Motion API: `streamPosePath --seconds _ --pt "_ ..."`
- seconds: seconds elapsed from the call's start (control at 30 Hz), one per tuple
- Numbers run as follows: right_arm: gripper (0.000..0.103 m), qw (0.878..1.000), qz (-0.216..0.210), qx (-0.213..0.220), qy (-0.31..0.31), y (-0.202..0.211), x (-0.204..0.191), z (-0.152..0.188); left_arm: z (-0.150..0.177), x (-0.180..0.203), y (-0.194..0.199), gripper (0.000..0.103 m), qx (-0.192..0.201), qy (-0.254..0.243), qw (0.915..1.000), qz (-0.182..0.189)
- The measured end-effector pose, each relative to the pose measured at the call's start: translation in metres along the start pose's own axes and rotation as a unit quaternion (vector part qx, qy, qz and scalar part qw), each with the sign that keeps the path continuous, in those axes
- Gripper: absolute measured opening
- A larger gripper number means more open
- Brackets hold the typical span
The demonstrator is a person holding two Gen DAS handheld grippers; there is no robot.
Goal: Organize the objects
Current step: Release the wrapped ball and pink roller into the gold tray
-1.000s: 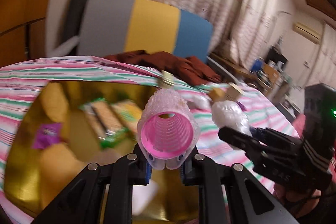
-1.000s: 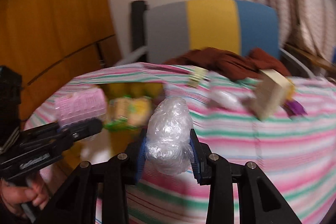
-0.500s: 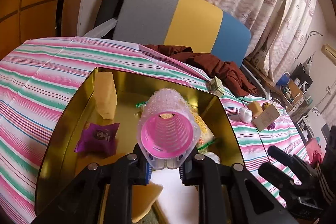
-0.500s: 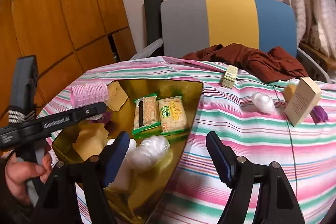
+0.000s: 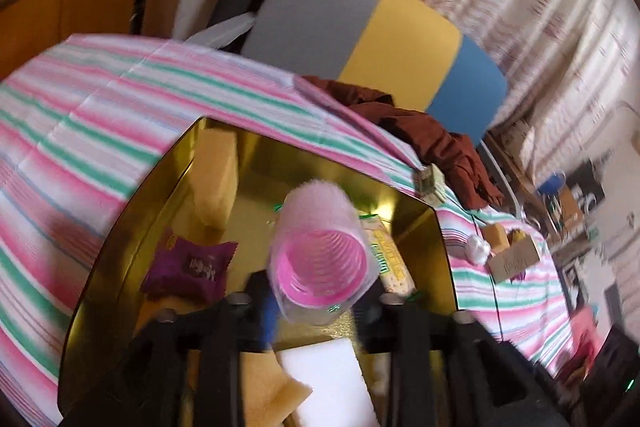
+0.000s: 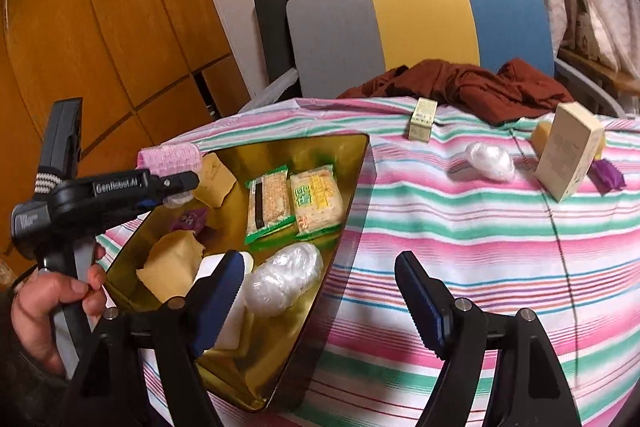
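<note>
Nearest me, the right gripper (image 6: 320,291) gapes empty beside a crinkly plastic-wrapped bundle (image 6: 283,278) lying in the shiny gold tin (image 6: 352,183), while over its far corner the left gripper (image 5: 320,301) pinches a bristly pink tubular hair roller (image 5: 322,255).

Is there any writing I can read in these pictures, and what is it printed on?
"GenRobot.AI": white letters on the side of the black handheld tongs in the person's left hand.
Grey logo on that tool's body: too blurred to read.
Green-edged cracker packets in the gold metal tray: print too small.
Purple candy wrapper: blurred.
Tall cream cardboard box and small pale carton: faint print, unreadable.
</note>
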State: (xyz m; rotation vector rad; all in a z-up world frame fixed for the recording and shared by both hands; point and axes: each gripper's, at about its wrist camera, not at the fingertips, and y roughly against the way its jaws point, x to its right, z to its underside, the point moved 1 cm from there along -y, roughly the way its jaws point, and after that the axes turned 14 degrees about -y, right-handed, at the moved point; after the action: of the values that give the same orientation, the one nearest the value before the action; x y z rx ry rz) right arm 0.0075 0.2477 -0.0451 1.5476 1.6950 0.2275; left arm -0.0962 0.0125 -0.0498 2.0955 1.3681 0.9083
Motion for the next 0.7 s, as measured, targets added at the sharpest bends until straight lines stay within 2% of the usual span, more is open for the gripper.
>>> streamPosePath --seconds 0.03,0.13,0.23,0.33,0.5,0.7 --pt "0.079 1.0 0.0 -0.003 -0.001 -0.001 0.0 0.0 0.0 -0.002 -0.003 0.047 -0.012 0.01 0.9999 -0.007" --pt "0.079 1.0 -0.002 -0.005 -0.003 -0.002 -0.002 0.0 -0.002 -0.003 -0.005 0.049 -0.022 0.01 0.9997 -0.001" --pt "0.079 1.0 -0.003 -0.002 -0.002 -0.002 -0.002 -0.001 -0.002 0.001 -0.001 0.066 -0.019 -0.007 0.9994 -0.029" --pt "0.079 1.0 0.0 0.0 -0.006 -0.001 0.001 -0.002 -0.002 0.001 0.014 0.066 0.01 -0.006 0.9991 -0.04" --pt "0.079 1.0 0.005 0.005 -0.022 0.004 0.011 -0.004 -0.002 -0.008 0.035 0.066 0.029 0.007 0.9978 -0.06" --pt "0.081 0.999 0.009 0.02 -0.035 0.012 0.021 -0.007 0.005 -0.014 0.043 0.067 0.025 0.02 0.995 -0.095"
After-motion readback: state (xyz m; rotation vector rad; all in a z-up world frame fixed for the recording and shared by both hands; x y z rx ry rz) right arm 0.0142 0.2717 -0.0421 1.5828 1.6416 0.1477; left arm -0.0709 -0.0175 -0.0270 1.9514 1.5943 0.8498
